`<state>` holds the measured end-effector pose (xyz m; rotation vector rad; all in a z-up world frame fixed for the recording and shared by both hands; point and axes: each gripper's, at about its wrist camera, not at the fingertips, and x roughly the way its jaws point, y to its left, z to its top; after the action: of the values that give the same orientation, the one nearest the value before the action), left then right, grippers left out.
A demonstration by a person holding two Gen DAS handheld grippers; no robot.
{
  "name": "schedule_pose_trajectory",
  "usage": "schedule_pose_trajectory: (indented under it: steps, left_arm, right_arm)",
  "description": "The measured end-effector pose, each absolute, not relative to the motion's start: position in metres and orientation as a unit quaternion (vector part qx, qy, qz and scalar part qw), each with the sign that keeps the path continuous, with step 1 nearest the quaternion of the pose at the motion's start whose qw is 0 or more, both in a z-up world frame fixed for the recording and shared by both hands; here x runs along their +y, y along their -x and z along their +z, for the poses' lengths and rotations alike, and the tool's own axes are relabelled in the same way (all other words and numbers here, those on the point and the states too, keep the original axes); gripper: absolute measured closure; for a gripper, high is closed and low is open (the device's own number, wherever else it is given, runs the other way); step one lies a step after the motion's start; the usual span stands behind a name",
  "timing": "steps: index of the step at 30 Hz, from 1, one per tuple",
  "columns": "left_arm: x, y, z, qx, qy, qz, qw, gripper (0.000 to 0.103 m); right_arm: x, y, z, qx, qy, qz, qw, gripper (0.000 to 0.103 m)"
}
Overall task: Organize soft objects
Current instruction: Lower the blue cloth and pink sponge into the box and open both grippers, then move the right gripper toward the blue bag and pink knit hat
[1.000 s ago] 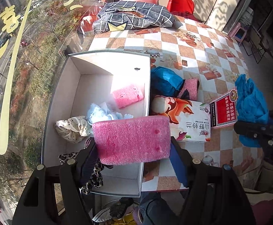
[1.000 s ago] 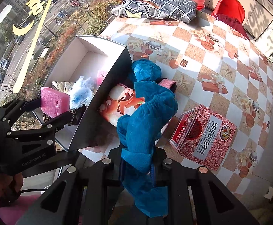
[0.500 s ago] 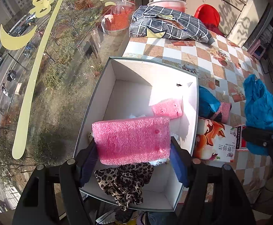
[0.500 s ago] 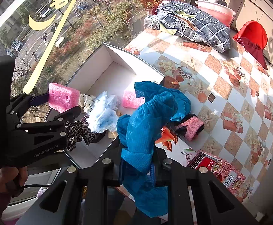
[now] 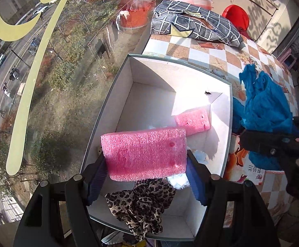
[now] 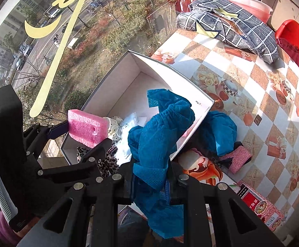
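Note:
My left gripper [image 5: 145, 164] is shut on a pink foam block [image 5: 144, 153] and holds it above the near part of the open white box [image 5: 182, 65]. The box holds a smaller pink foam piece [image 5: 192, 121], a leopard-print cloth [image 5: 141, 203] and white fluff [image 5: 178, 180]. My right gripper [image 6: 151, 177] is shut on a blue cloth [image 6: 159, 131], held over the box's right wall [image 6: 190, 135]. The left gripper with its foam block [image 6: 86, 129] also shows in the right wrist view.
Beside the box on the checkered table [image 6: 258, 94] lie another blue cloth [image 6: 219, 131], a pink sponge [image 6: 239, 158], a cartoon-printed pack [image 6: 200, 168] and a red carton [image 6: 260, 205]. A checked pillow [image 5: 194, 24] lies at the far end. A window [image 5: 46, 61] is on the left.
Both grippers have moved left toward the box. The foam block now hangs over the box's inside, and the blue cloth has come from over the table to the box's right wall.

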<state>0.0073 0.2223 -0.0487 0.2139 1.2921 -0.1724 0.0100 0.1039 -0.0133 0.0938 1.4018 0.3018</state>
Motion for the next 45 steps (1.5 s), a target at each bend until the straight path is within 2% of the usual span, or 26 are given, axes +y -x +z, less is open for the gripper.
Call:
schedule_pose_trajectory:
  steps: [6,8,10,13,14,15,16,18,20,21,26,31,33,35,39,42,45]
  left_arm:
    - [0.225,-0.006,-0.054,0.603,-0.094,-0.084,0.788,0.028]
    - [0.225,-0.007,-0.055,0.605,-0.095,-0.083,0.786,0.026]
    - [0.226,-0.007,-0.059,0.617,-0.091,-0.082,0.778,0.024]
    - [0.228,-0.008,-0.067,0.638,-0.071,-0.085,0.762,0.023]
    - [0.229,-0.007,-0.069,0.639,-0.066,-0.083,0.762,0.020]
    - [0.230,-0.007,-0.070,0.640,-0.063,-0.079,0.762,0.017]
    - [0.232,-0.007,-0.070,0.642,-0.055,-0.077,0.761,0.011]
    - [0.234,-0.009,-0.070,0.646,-0.039,-0.070,0.759,0.001]
    - [0.237,-0.010,-0.069,0.646,-0.017,-0.071,0.760,0.000]
    - [0.237,-0.011,-0.068,0.641,-0.008,-0.072,0.764,0.000]
    - [0.231,-0.007,-0.026,0.564,0.007,-0.096,0.820,0.000]
    - [0.221,0.015,0.045,0.421,-0.035,-0.081,0.903,0.000]
    - [0.217,0.019,0.063,0.386,-0.057,-0.042,0.920,0.000]
    - [0.211,0.010,0.059,0.401,-0.076,-0.018,0.913,0.000]
    - [0.197,-0.012,0.033,0.492,-0.069,-0.109,0.861,0.000]
    - [0.194,-0.014,0.037,0.523,0.018,-0.197,0.829,0.000]
    - [0.192,-0.028,0.047,0.536,0.167,-0.279,0.779,0.000]
  right_arm:
    - [0.112,-0.024,-0.019,0.650,-0.062,0.154,0.742,0.081]
    - [0.112,-0.029,-0.021,0.658,-0.074,0.159,0.732,0.077]
    - [0.110,-0.033,-0.022,0.665,-0.084,0.156,0.726,0.061]
    - [0.107,-0.036,-0.021,0.667,-0.096,0.157,0.722,0.049]
    - [0.106,-0.036,-0.021,0.672,-0.100,0.157,0.717,0.042]
    - [0.103,-0.037,-0.022,0.678,-0.107,0.156,0.711,0.020]
    - [0.100,-0.037,-0.022,0.680,-0.113,0.154,0.708,0.012]
    - [0.093,-0.036,-0.019,0.675,-0.124,0.150,0.711,0.012]
    - [0.083,-0.036,-0.017,0.674,-0.147,0.146,0.709,0.011]
    - [0.078,-0.037,-0.017,0.674,-0.162,0.146,0.706,0.000]
    - [0.044,-0.034,0.001,0.645,-0.222,0.116,0.722,0.000]
    - [0.008,-0.024,0.034,0.601,-0.258,0.092,0.751,0.000]
    - [-0.006,-0.019,0.048,0.589,-0.262,0.085,0.759,0.000]
    - [-0.020,-0.012,0.063,0.575,-0.267,0.078,0.769,0.000]
    - [-0.058,0.000,0.085,0.567,-0.276,0.049,0.775,0.000]
    - [-0.096,0.011,0.091,0.575,-0.291,0.018,0.764,0.000]
    - [-0.133,0.021,0.081,0.592,-0.303,-0.002,0.747,0.000]
